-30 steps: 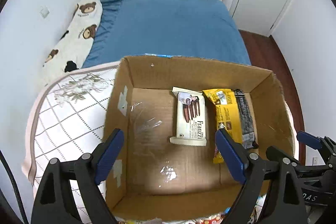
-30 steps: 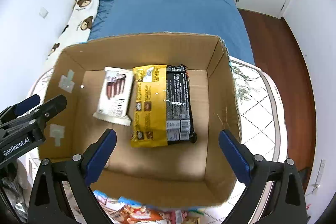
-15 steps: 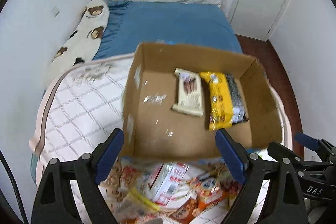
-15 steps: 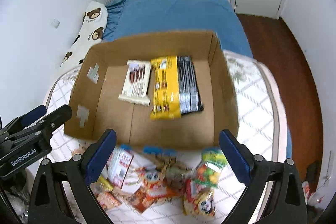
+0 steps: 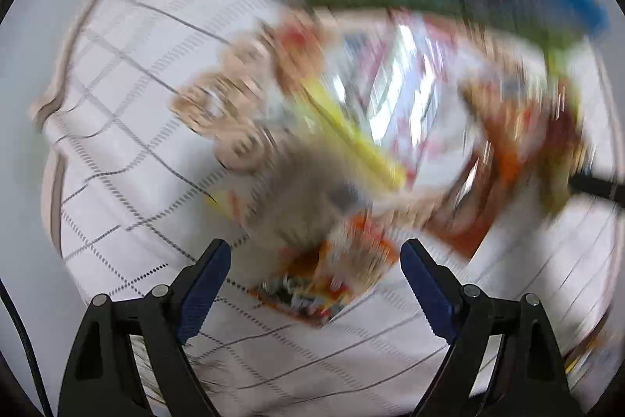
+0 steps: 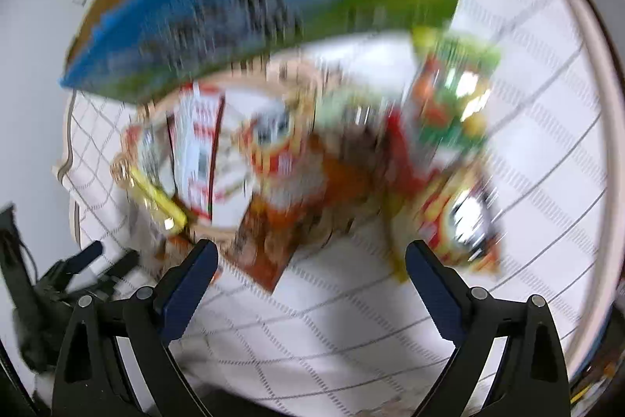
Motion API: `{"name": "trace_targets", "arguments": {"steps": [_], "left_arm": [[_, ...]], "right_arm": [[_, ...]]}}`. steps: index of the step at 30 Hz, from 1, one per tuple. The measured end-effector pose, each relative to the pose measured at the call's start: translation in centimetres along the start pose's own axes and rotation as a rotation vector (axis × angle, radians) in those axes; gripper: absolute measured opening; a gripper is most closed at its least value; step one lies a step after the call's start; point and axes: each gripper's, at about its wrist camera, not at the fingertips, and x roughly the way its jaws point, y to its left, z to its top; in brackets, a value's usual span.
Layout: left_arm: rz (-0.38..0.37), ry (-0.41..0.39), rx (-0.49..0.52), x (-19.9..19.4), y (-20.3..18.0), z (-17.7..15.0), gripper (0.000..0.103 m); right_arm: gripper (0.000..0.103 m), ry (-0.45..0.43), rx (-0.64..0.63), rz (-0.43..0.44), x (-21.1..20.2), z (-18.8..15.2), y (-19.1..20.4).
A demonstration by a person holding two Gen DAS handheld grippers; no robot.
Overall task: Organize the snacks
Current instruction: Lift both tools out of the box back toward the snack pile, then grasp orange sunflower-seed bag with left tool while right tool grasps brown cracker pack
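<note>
both grippers hang jaws apart, holding nothing: left gripper [image 5: 315, 262] above an orange packet [image 5: 332, 280] low centre, right gripper [image 6: 311, 262] below the blurred snack pile [image 6: 312, 159] mid-frame on the checked quilt [image 6: 351, 331].

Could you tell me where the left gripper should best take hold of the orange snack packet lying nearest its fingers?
Probably across the near end of the orange snack packet, coming straight down from above with the open left gripper. The packet seems to lie flat on the checked quilt, its near corner clear of the pile, though blur hides its edges.
</note>
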Motion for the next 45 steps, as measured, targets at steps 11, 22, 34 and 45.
{"name": "trace_targets", "arguments": {"steps": [11, 22, 34, 45], "left_arm": [[0.092, 0.086, 0.276, 7.1, -4.3, -1.2, 0.069], [-0.171, 0.104, -0.304, 6.4, 4.1, -3.1, 0.057], [0.048, 0.132, 0.294, 8.3, -5.4, -3.9, 0.068], [-0.231, 0.188, -0.189, 7.8, -5.1, -1.2, 0.057]], "right_arm": [[0.087, 0.144, 0.116, 0.097, 8.1, -2.5, 1.1], [0.080, 0.072, 0.056, -0.070, 12.6, -0.8, 6.0], [0.062, 0.183, -0.367, -0.275, 13.1, -6.6, 6.6], [0.074, 0.151, -0.207, -0.202, 10.7, -7.2, 2.4]]}}
